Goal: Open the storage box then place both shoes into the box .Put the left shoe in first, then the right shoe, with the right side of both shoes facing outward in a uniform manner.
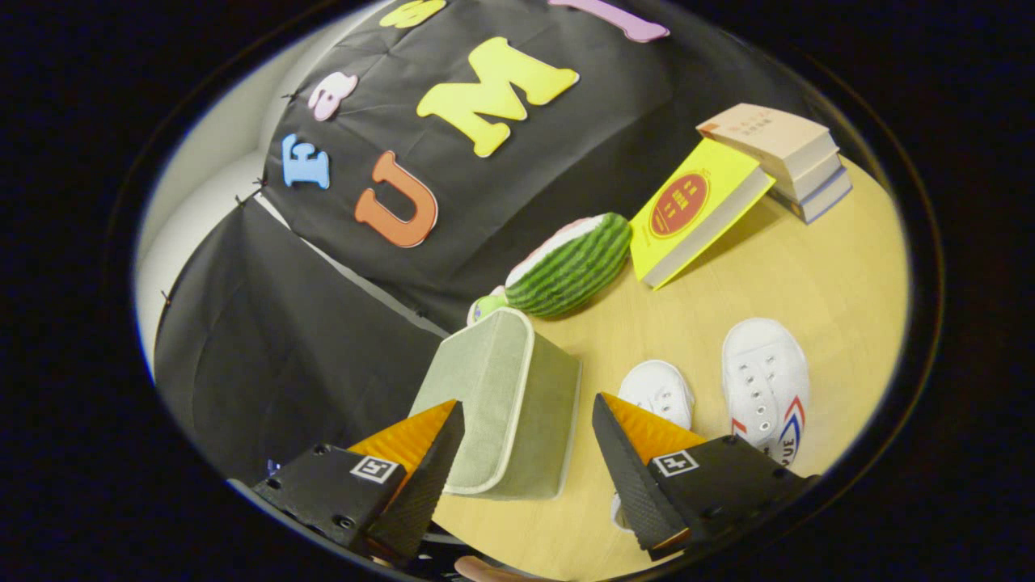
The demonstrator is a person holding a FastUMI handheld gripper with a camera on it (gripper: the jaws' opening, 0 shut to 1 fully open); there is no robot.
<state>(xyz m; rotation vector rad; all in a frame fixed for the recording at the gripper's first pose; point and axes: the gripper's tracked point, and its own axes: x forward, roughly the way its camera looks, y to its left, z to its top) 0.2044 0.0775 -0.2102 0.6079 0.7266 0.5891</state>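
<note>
A grey-green fabric storage box [505, 400] with a pale rim stands on the wooden table [776, 275], its lid closed. It sits just ahead of my gripper [530, 420], whose two fingers are spread wide on either side of the box's near end without touching it. Two white canvas shoes stand side by side to the right of the box. The nearer one [659, 392] is partly hidden behind my right finger [639, 453]. The farther one [766, 388] has red and blue stripes on its side.
A watermelon-patterned plush [570, 267] lies beyond the box against the black cloth wall. A yellow book [695, 206] leans on a stack of books [780, 158] at the far right of the table.
</note>
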